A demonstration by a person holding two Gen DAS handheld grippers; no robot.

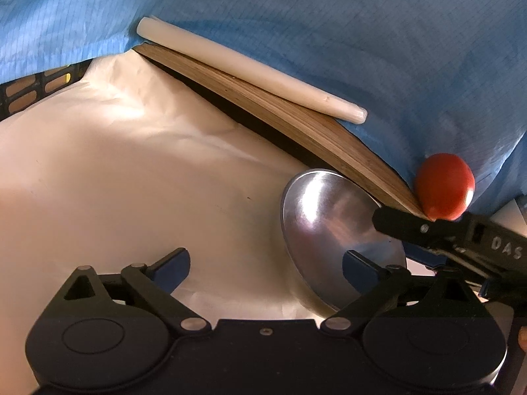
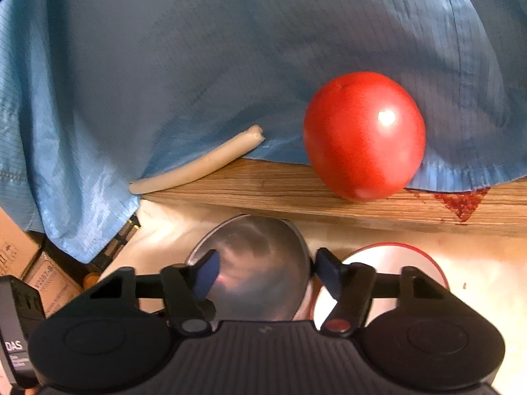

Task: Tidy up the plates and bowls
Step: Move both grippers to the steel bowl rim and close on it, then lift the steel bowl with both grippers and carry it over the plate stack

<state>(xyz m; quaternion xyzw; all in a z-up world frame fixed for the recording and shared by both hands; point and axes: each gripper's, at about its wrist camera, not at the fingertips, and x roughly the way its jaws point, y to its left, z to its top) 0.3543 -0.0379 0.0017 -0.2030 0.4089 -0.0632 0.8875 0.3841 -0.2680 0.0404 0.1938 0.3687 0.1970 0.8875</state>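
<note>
Steel bowl (image 2: 253,263) sits between the right gripper (image 2: 266,266) fingers, half-closed, not clearly gripping; left gripper (image 1: 263,263), wide open and empty, waits beside the bowl

White letters "DAS" stand on the right tongs (image 1: 378,230) body and on the other tongs' black body (left edge). A cardboard box (image 2: 49,283) reads "V2287-B".
</note>
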